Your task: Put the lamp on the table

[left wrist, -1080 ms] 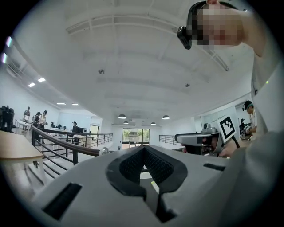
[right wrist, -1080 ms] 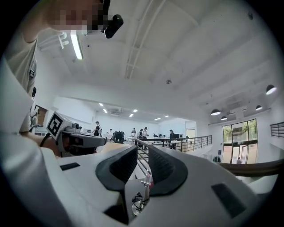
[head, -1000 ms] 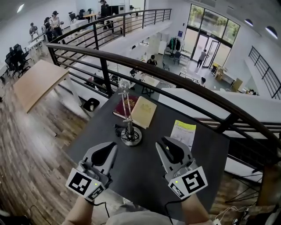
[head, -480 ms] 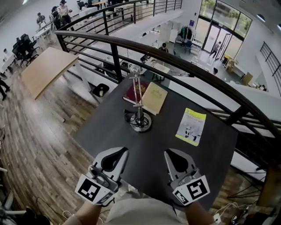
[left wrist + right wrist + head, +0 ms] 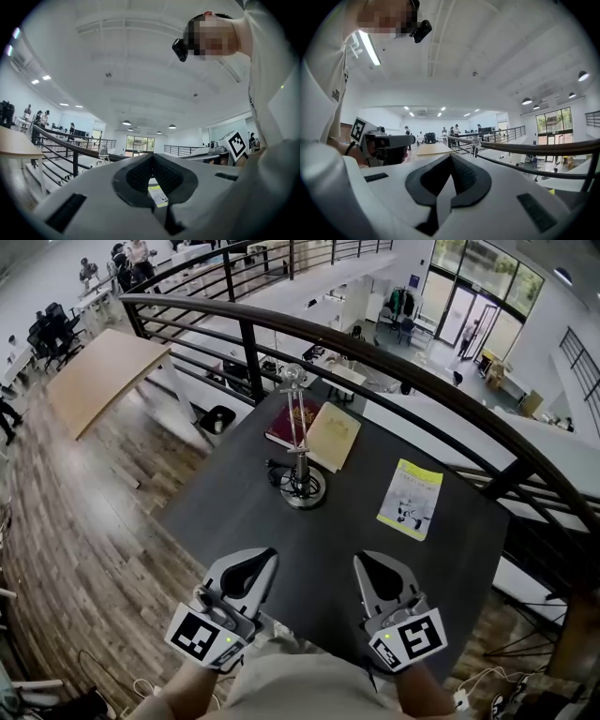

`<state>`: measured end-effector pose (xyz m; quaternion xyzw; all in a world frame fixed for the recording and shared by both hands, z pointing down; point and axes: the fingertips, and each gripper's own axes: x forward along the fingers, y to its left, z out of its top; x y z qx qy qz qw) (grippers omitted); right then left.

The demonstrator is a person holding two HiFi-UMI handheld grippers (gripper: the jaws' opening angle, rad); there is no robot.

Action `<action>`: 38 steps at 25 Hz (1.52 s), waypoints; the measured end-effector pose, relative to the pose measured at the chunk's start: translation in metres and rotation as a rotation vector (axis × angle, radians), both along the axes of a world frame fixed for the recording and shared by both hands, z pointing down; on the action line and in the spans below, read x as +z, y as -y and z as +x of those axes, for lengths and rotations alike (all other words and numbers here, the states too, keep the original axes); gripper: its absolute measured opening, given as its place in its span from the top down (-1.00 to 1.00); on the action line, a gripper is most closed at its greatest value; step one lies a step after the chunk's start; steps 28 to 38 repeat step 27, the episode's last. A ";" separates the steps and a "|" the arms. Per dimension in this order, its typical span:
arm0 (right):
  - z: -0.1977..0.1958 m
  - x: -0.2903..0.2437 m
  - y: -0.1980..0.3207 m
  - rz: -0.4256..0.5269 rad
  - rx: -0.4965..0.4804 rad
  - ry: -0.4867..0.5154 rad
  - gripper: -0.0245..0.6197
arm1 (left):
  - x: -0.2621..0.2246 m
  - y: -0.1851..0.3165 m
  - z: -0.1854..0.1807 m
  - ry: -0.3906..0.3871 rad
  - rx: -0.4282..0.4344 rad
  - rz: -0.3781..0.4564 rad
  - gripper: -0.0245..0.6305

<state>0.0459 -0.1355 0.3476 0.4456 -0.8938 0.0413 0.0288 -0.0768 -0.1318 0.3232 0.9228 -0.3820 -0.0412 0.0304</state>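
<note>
A thin chrome lamp (image 5: 300, 442) stands upright on its round base on the dark table (image 5: 234, 512), with a black cord coiled beside the base. Both grippers hover over the table's near edge, well short of the lamp. My left gripper (image 5: 267, 557) is shut and holds nothing. My right gripper (image 5: 361, 561) is also shut and empty. In the left gripper view the lamp (image 5: 103, 152) shows small above the closed jaws of my left gripper (image 5: 151, 156). In the right gripper view the lamp (image 5: 475, 146) shows past my right gripper (image 5: 451, 157).
A red book (image 5: 289, 423) and a tan book (image 5: 334, 435) lie behind the lamp. A yellow leaflet (image 5: 410, 500) lies at the right. A black railing (image 5: 375, 351) curves behind the table, with a drop to a lower floor beyond it.
Both grippers have drawn back from the lamp towards the table's near edge. The right jaws have closed. The lamp has stayed in place.
</note>
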 end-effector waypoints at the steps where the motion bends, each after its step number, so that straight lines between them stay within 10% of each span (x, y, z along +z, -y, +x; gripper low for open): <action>1: -0.001 0.000 0.001 0.001 0.002 -0.005 0.92 | 0.000 -0.001 0.000 0.008 0.000 0.006 0.91; 38: -0.016 0.006 0.005 -0.059 -0.042 0.041 0.92 | 0.009 -0.004 -0.004 -0.006 0.024 -0.009 0.91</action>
